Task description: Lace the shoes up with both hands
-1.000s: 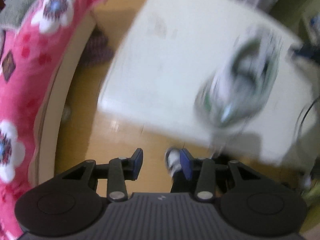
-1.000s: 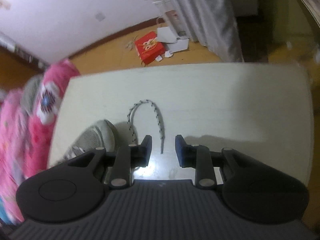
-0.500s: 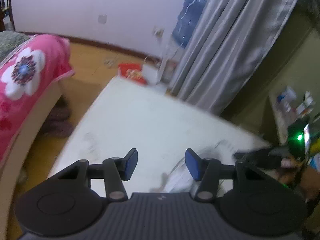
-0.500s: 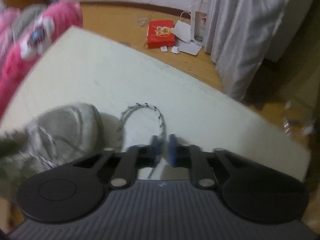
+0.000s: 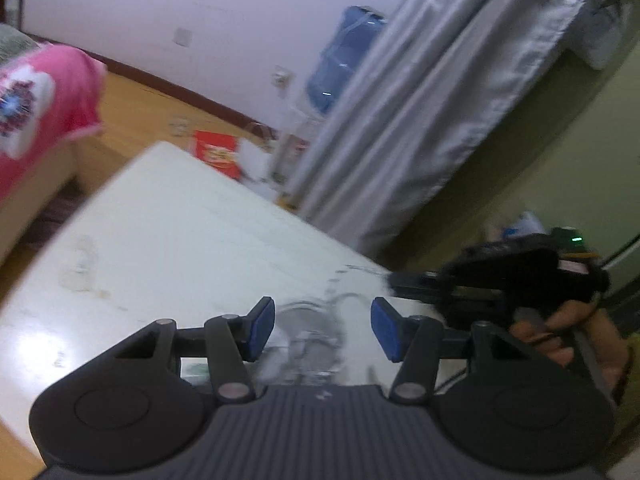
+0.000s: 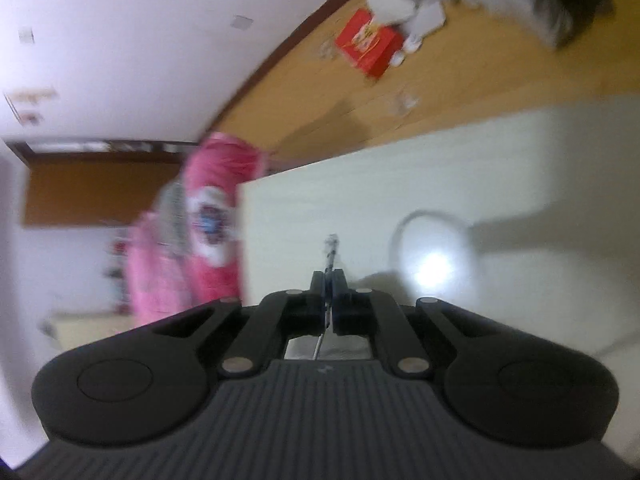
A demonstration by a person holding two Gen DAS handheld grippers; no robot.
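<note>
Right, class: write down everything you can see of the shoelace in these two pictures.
The lace is a thin white cord flecked with dark marks, woven by the look of it. The right gripper is shut on it; a short blurred end sticks out past the tips, and a strand runs back between the fingers. It hangs over the white table. Its other end and the shoe are too blurred to trace.

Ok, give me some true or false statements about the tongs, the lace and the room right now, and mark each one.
1. The right tongs are shut on the speckled white shoelace. True.
2. The left tongs are clamped on the lace. False: their blue pads stand apart, gripping nothing.
3. A red box lies on the wooden floor. True.
4. The red box sits on the white table. False: it is on the floor beyond it.
</note>
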